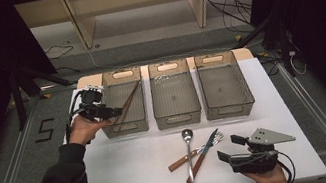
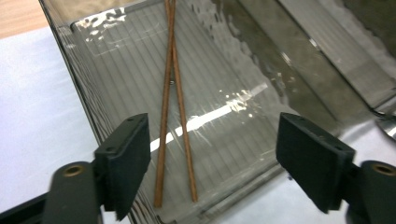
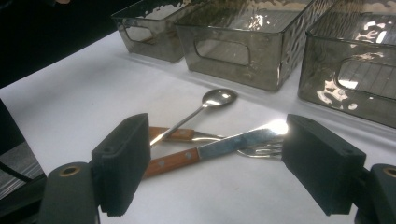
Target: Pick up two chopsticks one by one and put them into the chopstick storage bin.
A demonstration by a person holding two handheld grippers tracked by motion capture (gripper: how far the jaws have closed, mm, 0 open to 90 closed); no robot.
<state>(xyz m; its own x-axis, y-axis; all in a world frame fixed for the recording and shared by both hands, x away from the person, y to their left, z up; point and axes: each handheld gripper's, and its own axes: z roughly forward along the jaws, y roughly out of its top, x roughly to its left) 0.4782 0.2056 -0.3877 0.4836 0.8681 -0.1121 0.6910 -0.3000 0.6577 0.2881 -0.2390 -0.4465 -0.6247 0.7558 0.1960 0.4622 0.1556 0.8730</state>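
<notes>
Wooden chopsticks (image 2: 172, 107) lie crossed inside the smoky bin (image 1: 128, 120) nearest the table's (image 1: 130, 178) left edge. Above that bin, the left gripper (image 1: 115, 112) stands released and wide, holding nothing. By the front right corner, the right gripper (image 1: 225, 148) hangs open, facing the knife (image 3: 219, 147), spoon (image 3: 205, 105) and fork (image 3: 261, 150).

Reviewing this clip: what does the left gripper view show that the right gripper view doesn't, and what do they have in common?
Left gripper view: two chopsticks lying crossed inside a smoky plastic bin, seen between the open jaws of the left hand-held gripper.
Right gripper view: a spoon, a knife and a fork piled on the white table, ahead of the open right hand-held gripper.
Both: that bin and the white table.
</notes>
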